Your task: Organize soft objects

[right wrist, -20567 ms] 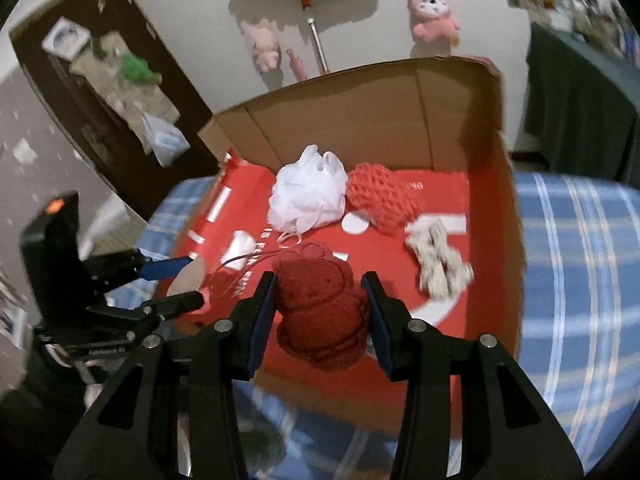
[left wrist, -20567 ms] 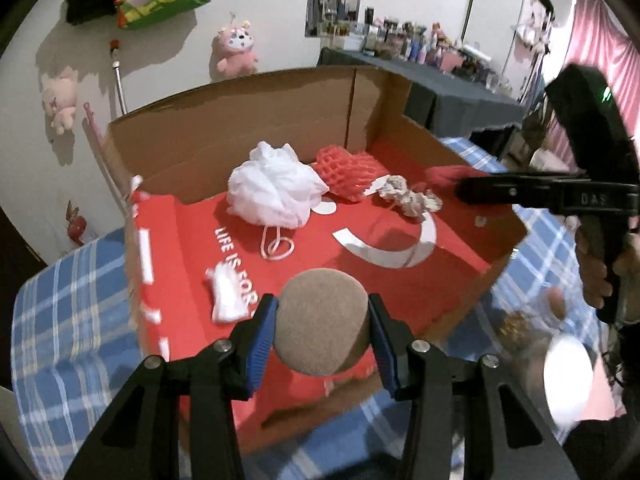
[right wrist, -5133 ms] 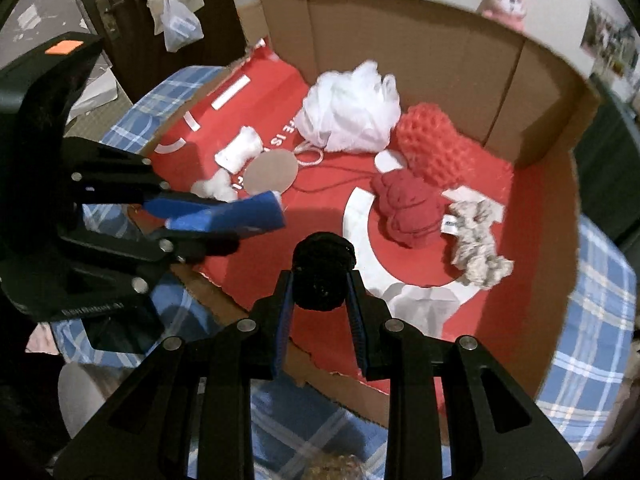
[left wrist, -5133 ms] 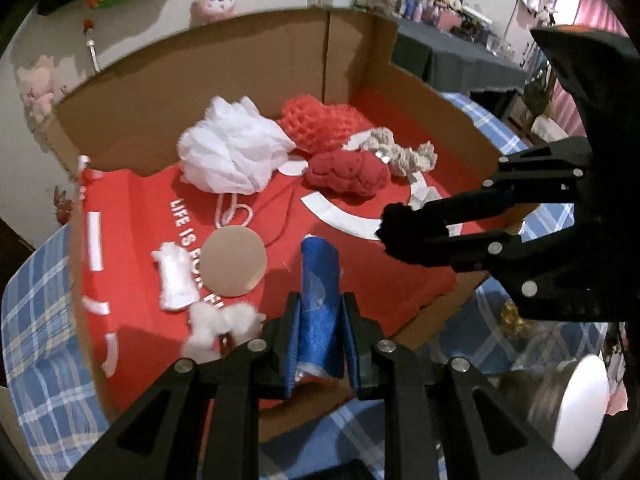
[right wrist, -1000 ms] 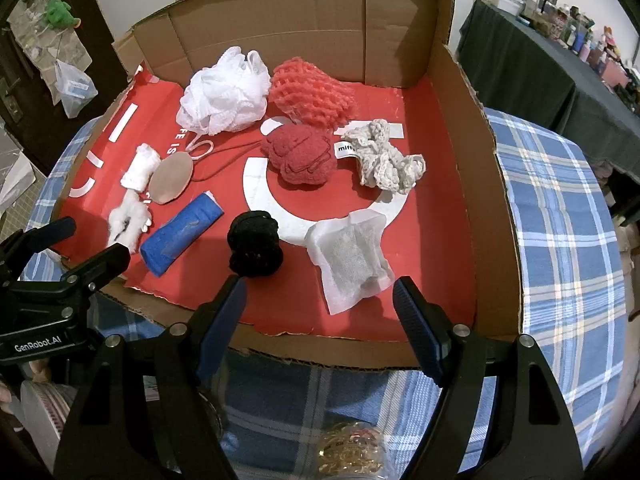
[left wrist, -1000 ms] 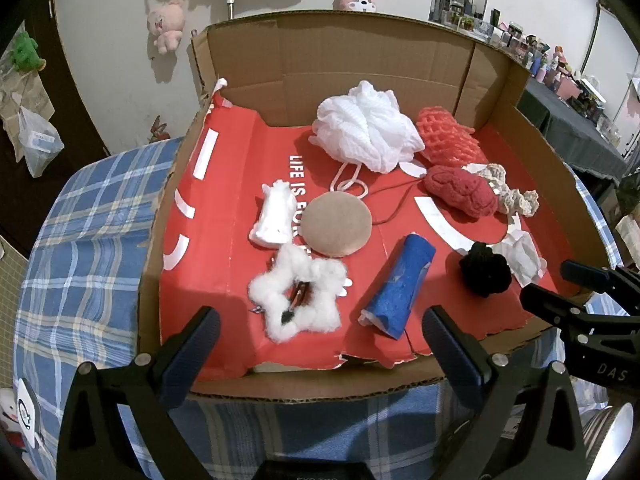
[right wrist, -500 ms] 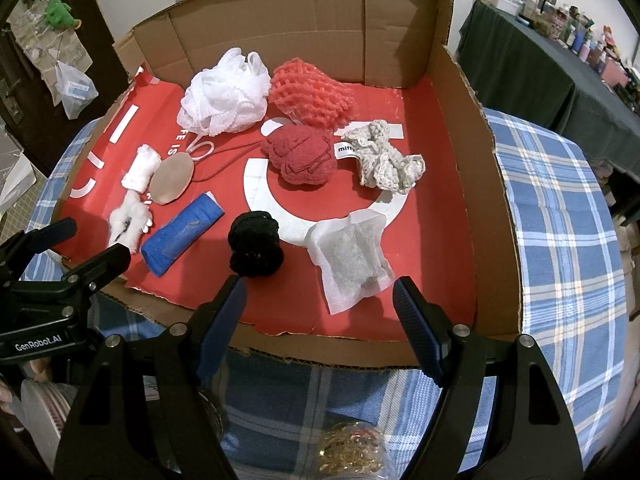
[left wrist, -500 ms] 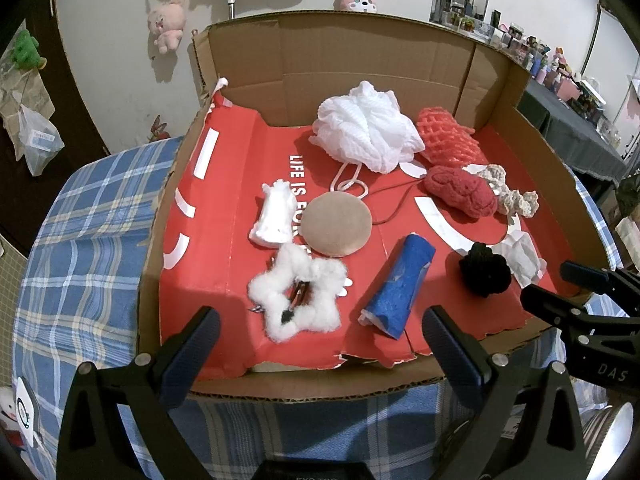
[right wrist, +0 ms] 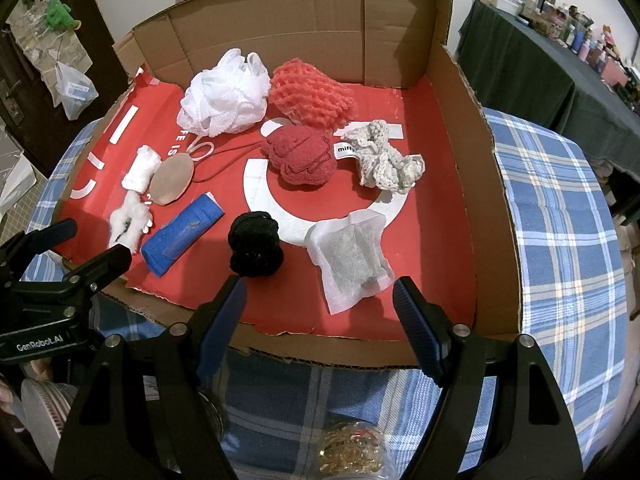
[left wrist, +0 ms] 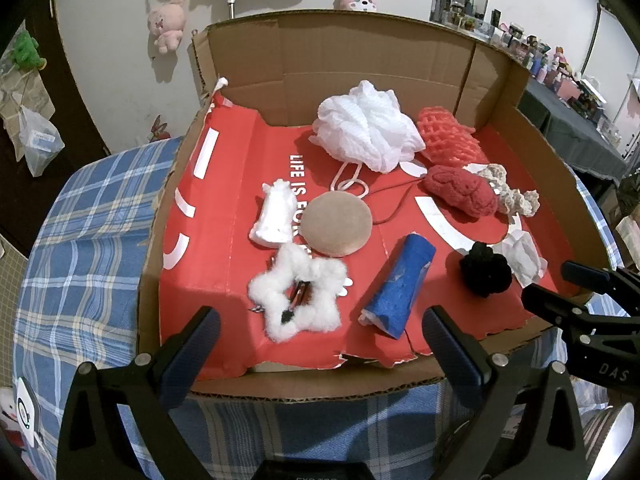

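A: What sits just past the right gripper [right wrist: 320,312]?
B: With its jaws wide and empty, a black yarn ball [right wrist: 255,245] at eleven o'clock and a white pouch [right wrist: 352,254] at one, inside the box [right wrist: 496,216].

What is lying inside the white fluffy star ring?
A small dark clip-like piece sits in the white fluffy star ring, with red box floor around it. Anything beneath the fluff is covered.
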Tool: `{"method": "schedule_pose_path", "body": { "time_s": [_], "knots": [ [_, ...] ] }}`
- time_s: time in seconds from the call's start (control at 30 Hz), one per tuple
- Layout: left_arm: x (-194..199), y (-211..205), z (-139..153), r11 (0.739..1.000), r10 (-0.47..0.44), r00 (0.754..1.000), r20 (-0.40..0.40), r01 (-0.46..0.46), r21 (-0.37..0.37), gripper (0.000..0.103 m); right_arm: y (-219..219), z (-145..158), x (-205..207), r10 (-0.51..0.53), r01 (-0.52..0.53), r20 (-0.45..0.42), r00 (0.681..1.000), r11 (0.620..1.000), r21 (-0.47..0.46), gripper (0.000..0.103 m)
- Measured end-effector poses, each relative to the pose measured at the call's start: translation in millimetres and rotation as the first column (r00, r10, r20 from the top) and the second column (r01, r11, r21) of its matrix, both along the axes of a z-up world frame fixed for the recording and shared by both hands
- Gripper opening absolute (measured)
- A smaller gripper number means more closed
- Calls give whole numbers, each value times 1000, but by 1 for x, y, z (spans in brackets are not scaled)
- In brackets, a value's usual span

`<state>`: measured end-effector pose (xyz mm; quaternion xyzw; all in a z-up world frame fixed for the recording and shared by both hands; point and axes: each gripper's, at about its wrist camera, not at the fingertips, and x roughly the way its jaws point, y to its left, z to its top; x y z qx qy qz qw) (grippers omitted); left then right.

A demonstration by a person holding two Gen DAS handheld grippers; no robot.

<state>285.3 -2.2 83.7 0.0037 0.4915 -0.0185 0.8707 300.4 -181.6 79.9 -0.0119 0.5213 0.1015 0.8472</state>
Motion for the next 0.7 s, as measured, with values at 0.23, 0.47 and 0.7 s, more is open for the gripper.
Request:
{"method": "schedule_pose_path", "body": {
  "time_s": [0.23, 0.47, 0.7],
  "knots": [
    [0, -1, 0, 1000, -3, 1000, 0, 3, -1, 103, 0, 1, 0, -1, 1, 1, 1000, 1000, 0, 75],
    [-1, -1, 0, 1000, -6, 1000, 1, 6, 0, 103, -1, 1, -1, -2, 2, 2, 1000, 1000, 1, 75],
    [-1, 0, 1, 1000, -14, 1000, -10, 13, -23, 103, 0, 1, 0, 1, -1, -2, 1000, 1000, 0, 75]
  ]
}}
